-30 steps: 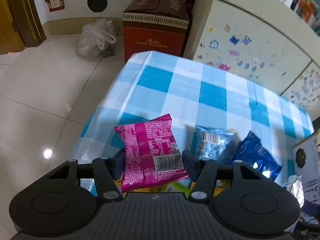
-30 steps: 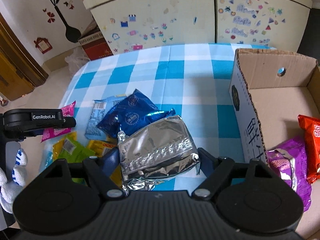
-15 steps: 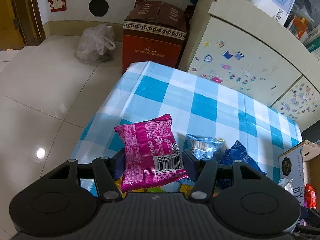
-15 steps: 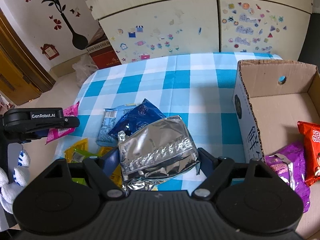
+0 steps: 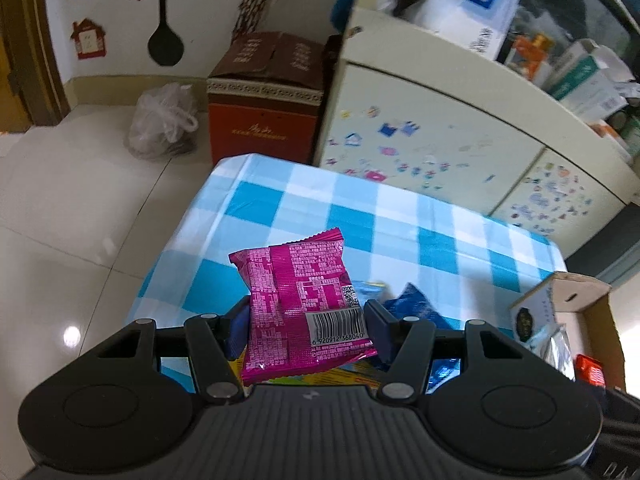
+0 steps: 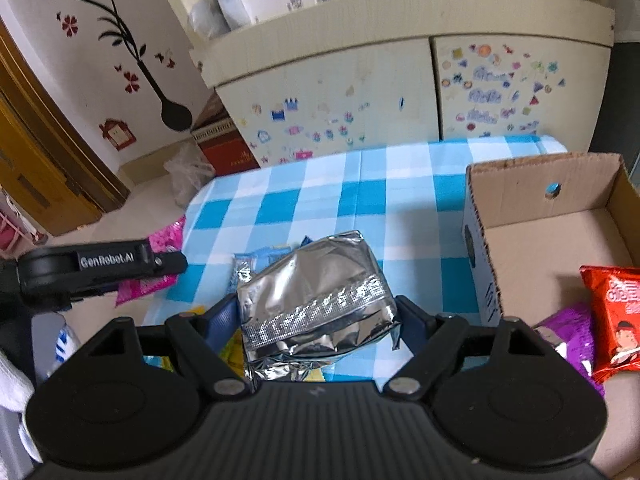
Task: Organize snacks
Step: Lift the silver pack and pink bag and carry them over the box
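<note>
Left claw [image 5: 306,320] clamps a pink snack packet [image 5: 302,304]; right claw [image 6: 318,312] clamps a silver foil pack [image 6: 316,300], both carried above the checked surface [image 6: 320,192]. Next, probably: swing toward the cardboard box [image 6: 548,220] at three o'clock and release inside.

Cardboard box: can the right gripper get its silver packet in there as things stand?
Probably yes. The right gripper is shut on the silver packet, and the cardboard box lies just to its right with its top open. Only the red packet and purple packet lie inside, leaving bare floor.
</note>
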A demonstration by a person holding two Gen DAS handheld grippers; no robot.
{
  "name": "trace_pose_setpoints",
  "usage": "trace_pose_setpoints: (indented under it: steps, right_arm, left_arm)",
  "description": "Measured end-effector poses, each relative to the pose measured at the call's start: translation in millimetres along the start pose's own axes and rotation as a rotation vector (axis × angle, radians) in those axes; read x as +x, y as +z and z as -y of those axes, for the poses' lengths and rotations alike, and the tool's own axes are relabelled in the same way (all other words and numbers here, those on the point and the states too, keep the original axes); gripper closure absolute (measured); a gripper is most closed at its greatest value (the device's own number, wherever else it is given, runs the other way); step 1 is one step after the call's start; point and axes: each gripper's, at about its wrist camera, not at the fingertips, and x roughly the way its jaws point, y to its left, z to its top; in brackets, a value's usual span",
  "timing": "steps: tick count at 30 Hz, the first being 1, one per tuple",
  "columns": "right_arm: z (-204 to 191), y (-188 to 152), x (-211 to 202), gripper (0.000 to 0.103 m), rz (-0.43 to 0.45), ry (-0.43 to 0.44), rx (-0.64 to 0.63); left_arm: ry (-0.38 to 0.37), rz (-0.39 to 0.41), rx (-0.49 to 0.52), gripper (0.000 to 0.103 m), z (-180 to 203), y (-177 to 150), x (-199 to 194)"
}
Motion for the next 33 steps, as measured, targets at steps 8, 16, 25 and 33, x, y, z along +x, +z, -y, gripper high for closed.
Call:
trace_pose_setpoints:
  steps: [8,16,25,33]
  right_arm:
    - [13,11,-31,0.021,0.071,0.022,0.036]
    - [25,19,-50,0.021,0.118,0.018,0.068]
    - [47,22,-77,0.021,0.173,0.004,0.109]
    - [78,16,-109,0.021,0.229,-0.040,0.167]
  left_arm:
    - [-0.010,0.035,0.062,0.039,26,-5,-15]
    - [-0.027,0.048,0.120,0.039,49,-13,-21]
    - [-0.046,0.077,0.182,0.039,69,-20,-25]
    - [-0.076,0.096,0.259,0.039,94,-31,-26]
